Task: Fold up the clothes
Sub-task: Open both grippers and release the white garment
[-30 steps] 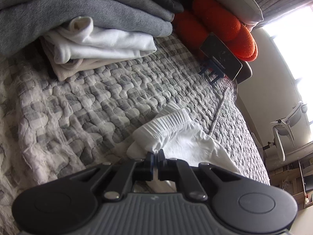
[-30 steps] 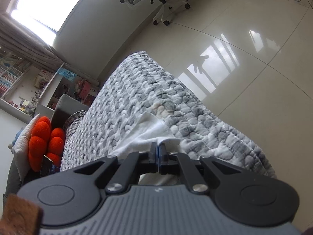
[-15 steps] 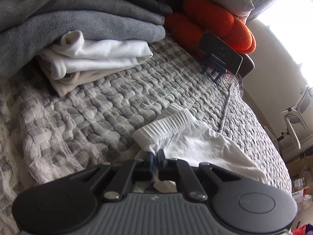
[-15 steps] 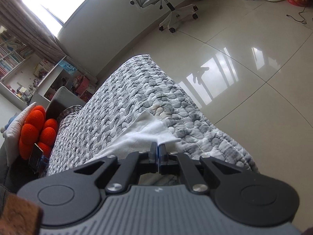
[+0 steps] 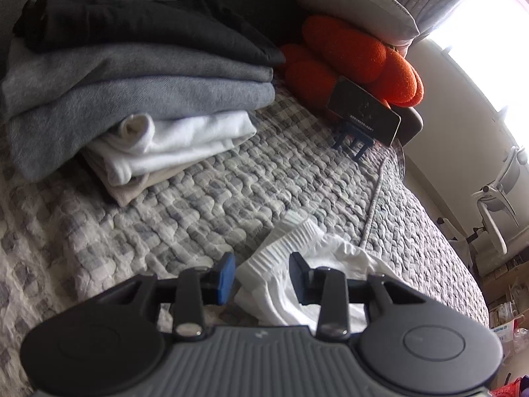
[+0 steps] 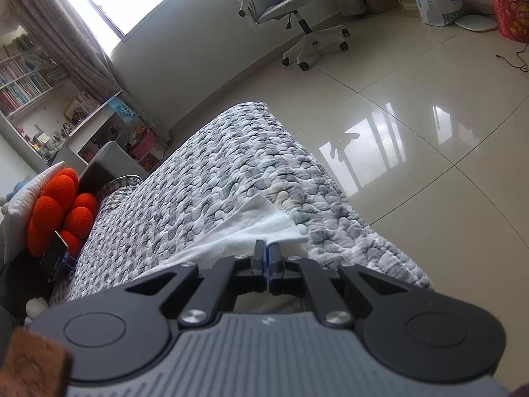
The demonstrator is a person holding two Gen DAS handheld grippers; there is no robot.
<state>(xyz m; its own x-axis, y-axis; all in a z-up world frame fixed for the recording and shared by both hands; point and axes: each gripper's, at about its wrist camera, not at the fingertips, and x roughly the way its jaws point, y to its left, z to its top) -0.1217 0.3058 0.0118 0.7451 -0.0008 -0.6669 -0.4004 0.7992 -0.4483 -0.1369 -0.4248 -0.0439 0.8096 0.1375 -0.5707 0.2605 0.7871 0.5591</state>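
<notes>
A white garment (image 5: 317,264) with a ribbed waistband lies on the grey checked quilt (image 5: 198,205). My left gripper (image 5: 263,273) hangs just above the waistband with its jaws opening; the ribbed cloth sits between the fingers and the pads do not press on it. In the right wrist view the far end of the white garment (image 6: 251,228) lies near the bed's edge, and my right gripper (image 6: 267,254) is shut on its hem.
A stack of folded clothes (image 5: 139,92), grey and dark over white and beige, sits at the back left. Orange cushions (image 5: 357,56) and a phone on a blue stand (image 5: 363,115) are behind. The bed drops to a glossy tiled floor (image 6: 413,132) with an office chair (image 6: 291,10).
My left gripper's jaws have opened and let go of the waistband, and the gripper has lifted a little. The right gripper stays shut on the hem and has rolled slightly.
</notes>
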